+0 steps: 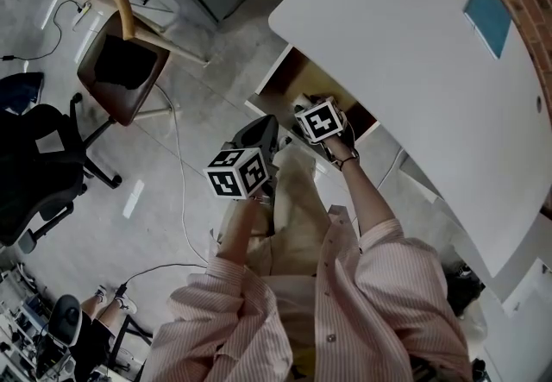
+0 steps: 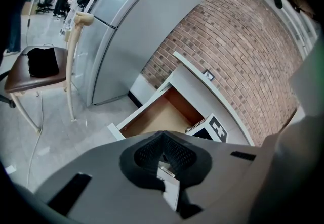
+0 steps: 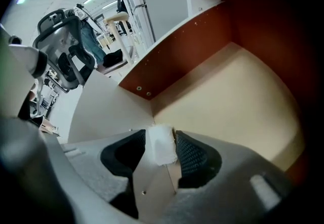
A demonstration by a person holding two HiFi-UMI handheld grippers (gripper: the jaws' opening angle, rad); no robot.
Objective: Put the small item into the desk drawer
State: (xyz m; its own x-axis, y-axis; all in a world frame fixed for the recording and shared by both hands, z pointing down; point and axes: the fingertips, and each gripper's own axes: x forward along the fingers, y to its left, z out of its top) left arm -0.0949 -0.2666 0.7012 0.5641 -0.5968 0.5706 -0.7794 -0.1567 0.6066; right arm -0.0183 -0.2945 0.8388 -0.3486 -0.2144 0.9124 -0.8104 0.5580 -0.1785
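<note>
Right gripper [image 3: 161, 136] has its jaws pinched on the item [image 3: 161, 148]. It's a little white lump that fills the narrow gap between the two black pads. It's hanging right over the near rim of the open drawer [image 3: 230, 91], up in the jaws and not lying on the tan bottom. The drawer's walls are reddish-brown round the back.

Left gripper [image 2: 162, 138] is closed all the way, pad tips touching, nothing between them. It's held a bit back from the drawer, pointing at it, and in the head view it sits near the right one, on the floor side.

The drawer sticks out from under the white desk [image 1: 405, 44]. Further off across the floor there's a brown chair [image 1: 121, 104] with something black on the seat, plus a black office chair [image 1: 39, 169]. From the left gripper view, a big grey cabinet [image 2: 136, 31] and a brick wall [image 2: 243, 51] stand behind the desk.
</note>
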